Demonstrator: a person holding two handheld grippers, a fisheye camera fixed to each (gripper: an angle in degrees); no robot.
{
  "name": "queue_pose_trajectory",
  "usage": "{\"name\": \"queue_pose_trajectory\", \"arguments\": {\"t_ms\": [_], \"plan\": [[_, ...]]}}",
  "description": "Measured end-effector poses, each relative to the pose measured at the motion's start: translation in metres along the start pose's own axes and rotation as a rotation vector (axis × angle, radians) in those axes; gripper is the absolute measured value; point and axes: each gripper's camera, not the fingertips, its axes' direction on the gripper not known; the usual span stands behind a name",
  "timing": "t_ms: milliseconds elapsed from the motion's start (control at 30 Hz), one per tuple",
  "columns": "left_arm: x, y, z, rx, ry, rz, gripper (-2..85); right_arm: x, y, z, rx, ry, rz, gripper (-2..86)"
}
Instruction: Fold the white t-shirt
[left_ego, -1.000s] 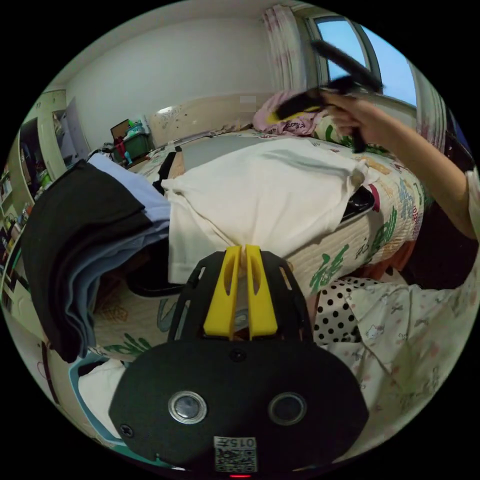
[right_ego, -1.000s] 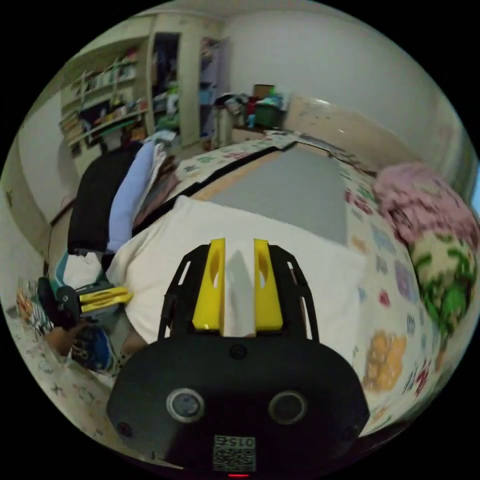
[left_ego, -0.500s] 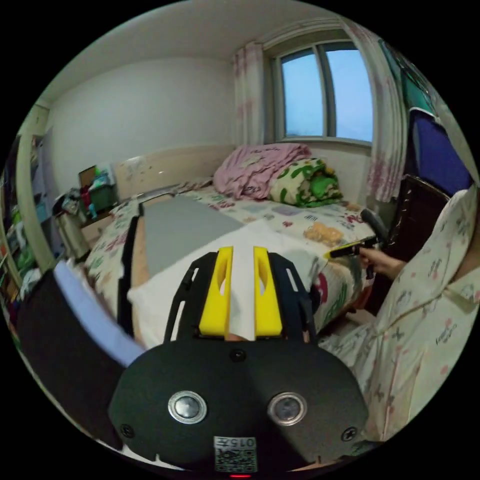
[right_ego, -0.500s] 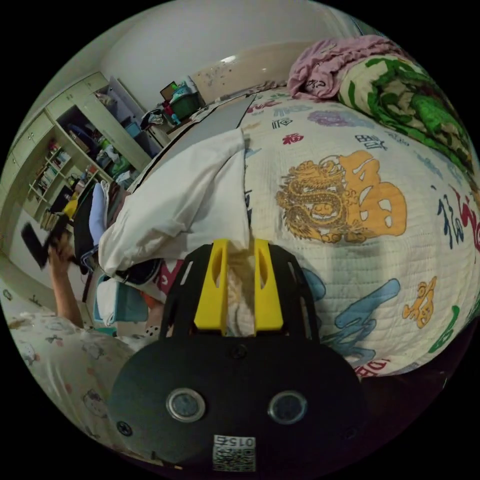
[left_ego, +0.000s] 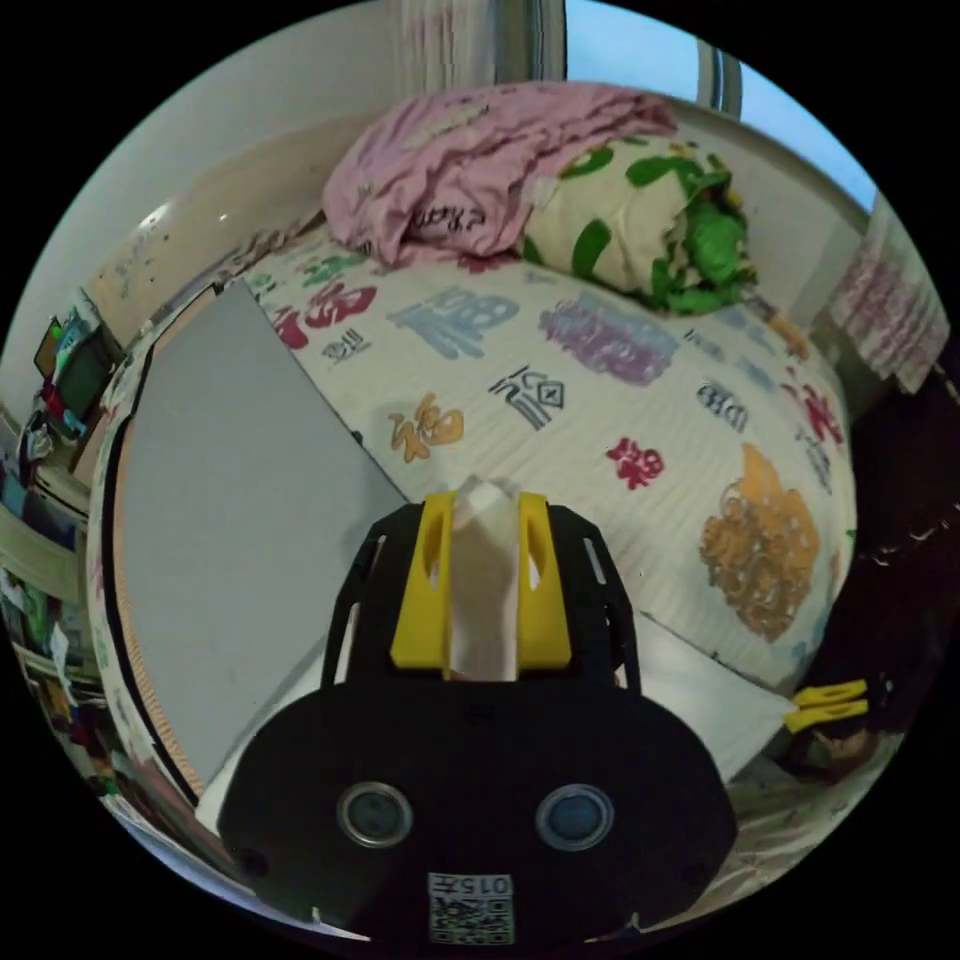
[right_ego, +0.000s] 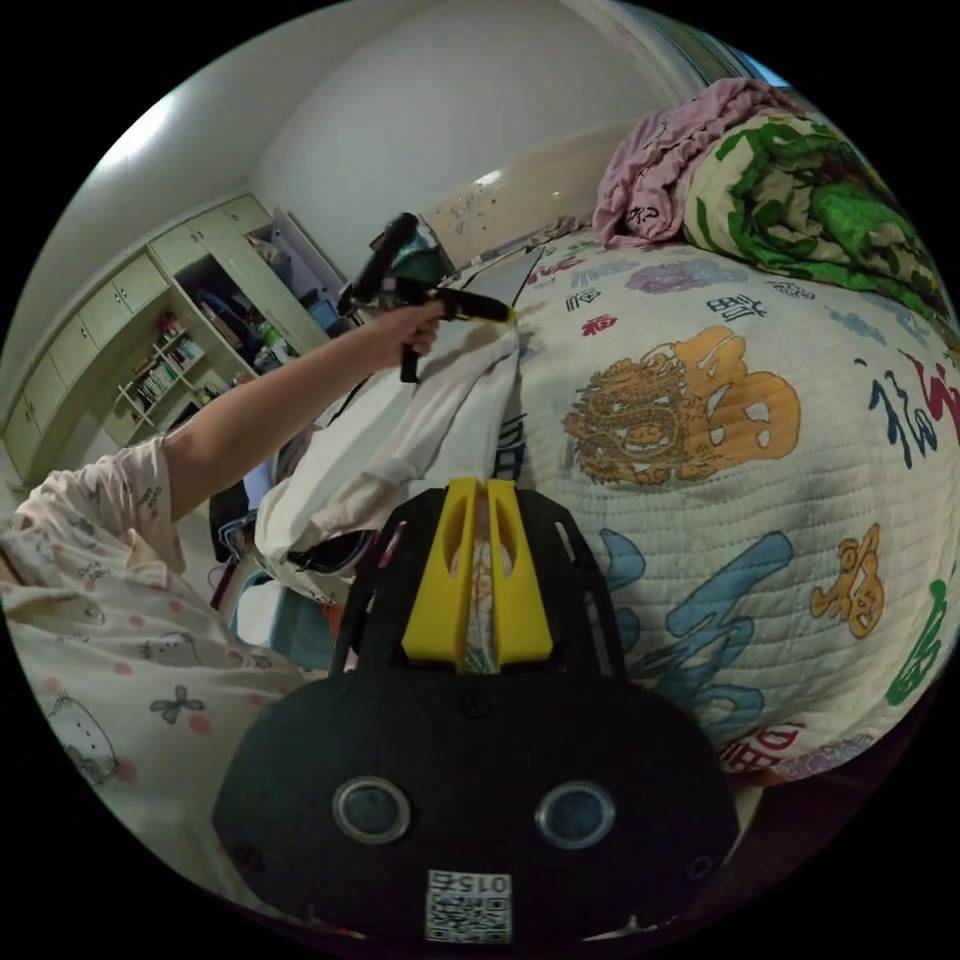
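Left gripper view is looking down over a bed, with the left gripper (left_ego: 483, 505) at lower centre pinching a fold of the white shirt (left_ego: 482, 580) between its two yellow jaws, the cloth bulging out past the jaw tips. More of the shirt is showing as a pale flap at lower right of the frame, running toward the right gripper (left_ego: 828, 700), whose yellow jaws are sitting at the far right edge beside a hand that is too dark to make out. A grey mat (left_ego: 215, 480) is lying on the left of the quilt (left_ego: 640, 420), which is carrying coloured printed characters. A pink blanket (left_ego: 480, 165) and a green-patterned blanket (left_ego: 650, 225) are piled at the top of the frame, touching each other.

In the right gripper view, the right gripper (right_ego: 478, 495) at lower centre is holding its jaws nearly together on a thin strip of cloth, both jaws pressing on it. The shirt (right_ego: 400, 440) is stretching from there up and left as a hanging, creased band to the left gripper (right_ego: 490, 310), which a hand (right_ego: 405, 330) is holding out above the quilt's (right_ego: 720, 500) edge. A bare forearm and a patterned sleeve (right_ego: 90, 560) are crossing the left side of the frame. Shelves and cupboards are standing in the upper left background.
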Motion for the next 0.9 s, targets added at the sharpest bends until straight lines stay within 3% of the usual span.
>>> {"name": "queue_pose_trajectory", "arguments": {"t_ms": [100, 200, 400, 567, 667, 800, 900], "plan": [[0.000, -0.017, 0.046, -0.115, -0.063, 0.037, 3.5, -0.019, -0.005, -0.017, 0.023, -0.030, 0.013, 0.4], [0.000, -0.023, 0.053, -0.094, -0.061, 0.068, 1.6, -0.036, -0.012, -0.036, 0.053, -0.036, 0.025, 0.4], [-0.034, -0.019, -0.019, 0.289, 0.139, -0.050, 0.8, -0.081, -0.029, -0.145, 0.283, -0.009, -0.043, 0.3], [-0.094, 0.049, -0.104, 0.630, 0.437, -0.106, 0.8, -0.171, -0.022, -0.206, 0.371, -0.235, -0.324, 0.3], [-0.140, 0.124, -0.129, 0.702, 0.448, -0.086, 0.7, -0.243, -0.019, -0.173, 0.240, -0.416, -0.542, 0.3], [-0.212, 0.218, -0.125, 0.682, 0.357, -0.150, 0.6, -0.326, -0.008, -0.041, -0.024, -0.674, -0.664, 0.4], [-0.265, 0.278, -0.091, 0.584, 0.318, -0.221, 0.4, -0.383, 0.024, 0.074, -0.229, -0.667, -0.738, 0.4]]}}
